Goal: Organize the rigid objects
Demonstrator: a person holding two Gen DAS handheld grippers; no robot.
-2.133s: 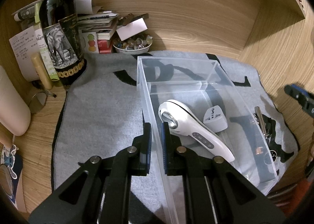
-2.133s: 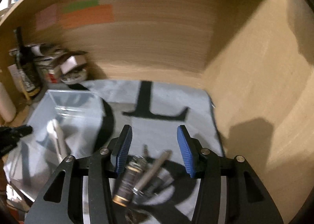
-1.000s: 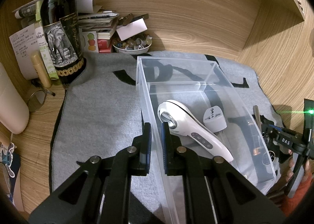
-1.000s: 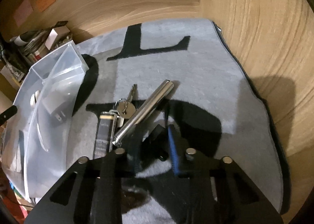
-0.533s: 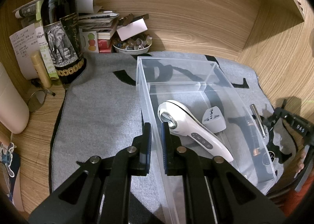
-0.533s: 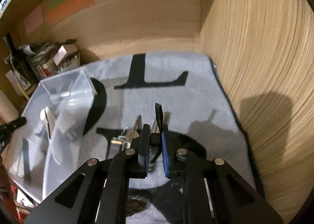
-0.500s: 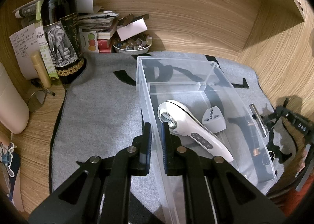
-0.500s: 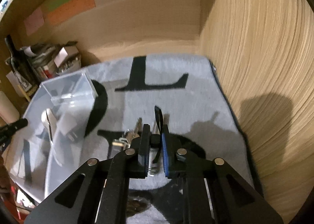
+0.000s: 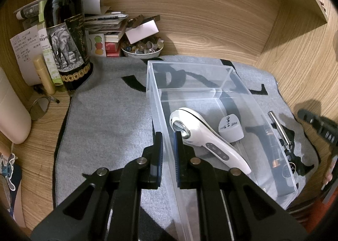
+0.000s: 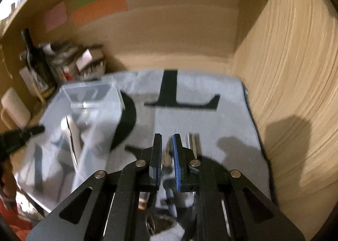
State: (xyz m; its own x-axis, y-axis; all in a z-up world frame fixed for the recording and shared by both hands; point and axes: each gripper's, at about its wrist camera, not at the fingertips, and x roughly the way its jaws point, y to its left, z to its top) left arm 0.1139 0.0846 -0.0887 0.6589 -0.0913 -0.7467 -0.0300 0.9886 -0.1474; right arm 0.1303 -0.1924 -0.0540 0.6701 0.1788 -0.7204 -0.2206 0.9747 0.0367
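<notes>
My left gripper point(image 9: 167, 135) is shut on the near-left wall of the clear plastic bin point(image 9: 190, 67). A white handheld device point(image 9: 200, 135) and a grey travel adapter point(image 9: 230, 128) lie inside the bin. Right of the bin, a metal tube point(image 9: 278, 127) and small dark items point(image 9: 291, 166) rest on the grey mat point(image 9: 105, 124). My right gripper point(image 10: 166, 137) hangs above that pile with its jaws closed on something thin and dark, which motion blur smears. The tube point(image 10: 193, 143) shows just beside its right finger. In the left wrist view the right gripper point(image 9: 304, 114) enters from the right edge.
A dark wine bottle point(image 9: 65, 40), stacked papers and a bowl of stones point(image 9: 143, 48) crowd the back left corner. A cream cylinder point(image 9: 10, 110) stands at the far left. The wooden side wall point(image 10: 285, 93) rises close on the right of the mat.
The right gripper closed over the pile of small items and then rose off the mat with its fingers together. The left gripper and the bin have not moved.
</notes>
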